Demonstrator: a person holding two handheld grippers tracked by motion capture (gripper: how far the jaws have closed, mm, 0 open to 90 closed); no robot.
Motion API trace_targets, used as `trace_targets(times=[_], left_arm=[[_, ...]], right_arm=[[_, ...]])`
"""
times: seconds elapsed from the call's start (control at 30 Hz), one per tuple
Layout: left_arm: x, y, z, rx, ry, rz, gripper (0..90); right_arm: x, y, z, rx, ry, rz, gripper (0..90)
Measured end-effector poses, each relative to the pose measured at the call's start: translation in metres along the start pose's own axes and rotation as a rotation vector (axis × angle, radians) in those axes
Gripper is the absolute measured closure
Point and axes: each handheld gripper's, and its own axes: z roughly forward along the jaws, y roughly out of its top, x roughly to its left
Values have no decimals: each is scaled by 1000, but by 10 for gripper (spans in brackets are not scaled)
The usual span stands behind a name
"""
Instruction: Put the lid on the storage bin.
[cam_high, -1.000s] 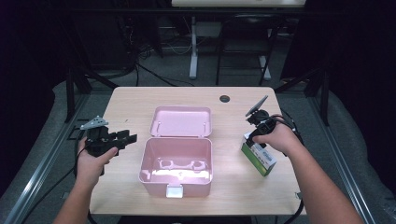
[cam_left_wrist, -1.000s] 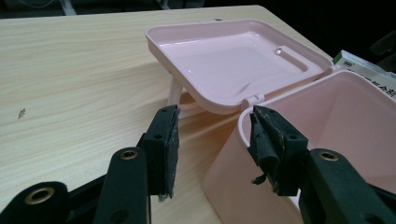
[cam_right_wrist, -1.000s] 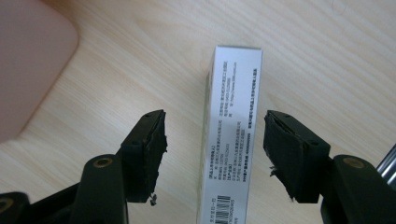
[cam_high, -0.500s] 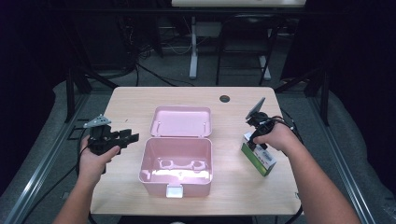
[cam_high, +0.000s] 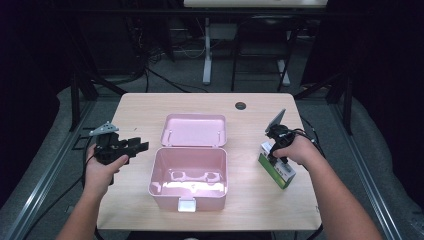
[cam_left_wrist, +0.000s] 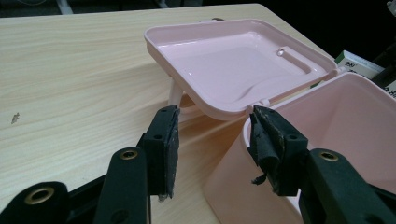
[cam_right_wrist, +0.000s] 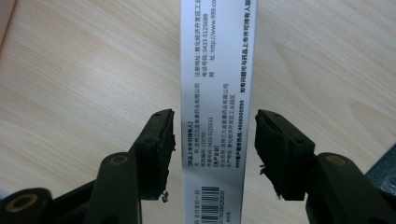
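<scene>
The right gripper (cam_high: 270, 145) hangs over the green and white carton (cam_high: 276, 169), which lies on the table (cam_high: 260, 210) well to the right of the pink box (cam_high: 189, 176). Its jaws have just been closing, yet they remain apart: in the right gripper view the carton's white printed face (cam_right_wrist: 215, 93) runs up between the two pads (cam_right_wrist: 164, 144) with a slim gap of bare wood on each side, so nothing is pressed yet. The carton's long axis lies along the gripper's own line of sight (so the jaws bracket its narrow width, which looks like the right way to take it). The left gripper (cam_high: 134, 146) is held near the left wall of the box, jaws open and empty, and in its own view the rim of the box (cam_left_wrist: 299, 107) and the flung-back lid (cam_left_wrist: 233, 60) lie just ahead. The right hand (cam_high: 300, 150) is plainly the nearer one to the carton; the left is across the box from it. A grip probably needs only that the jaws close squarely; the likely carry afterwards runs leftwards, towards the open box.
</scene>
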Motion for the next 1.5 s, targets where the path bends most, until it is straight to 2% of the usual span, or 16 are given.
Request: trace_targets(times=[0.33,0.73,1.0,1.5], left_arm=[[3,0,-4,-15,6,-12,523],[4,-1,-3,-3,12,-13,520],[5,-2,-1,0,11,-16,519],[6,-3,0,2,10,-20,520]], right_arm=[[4,4,6,19,-8,-14,501],[3,3,13,35,-9,4,581],[1,3,16,30,0,13,595],[1,3,15,29,-13,9,611]])
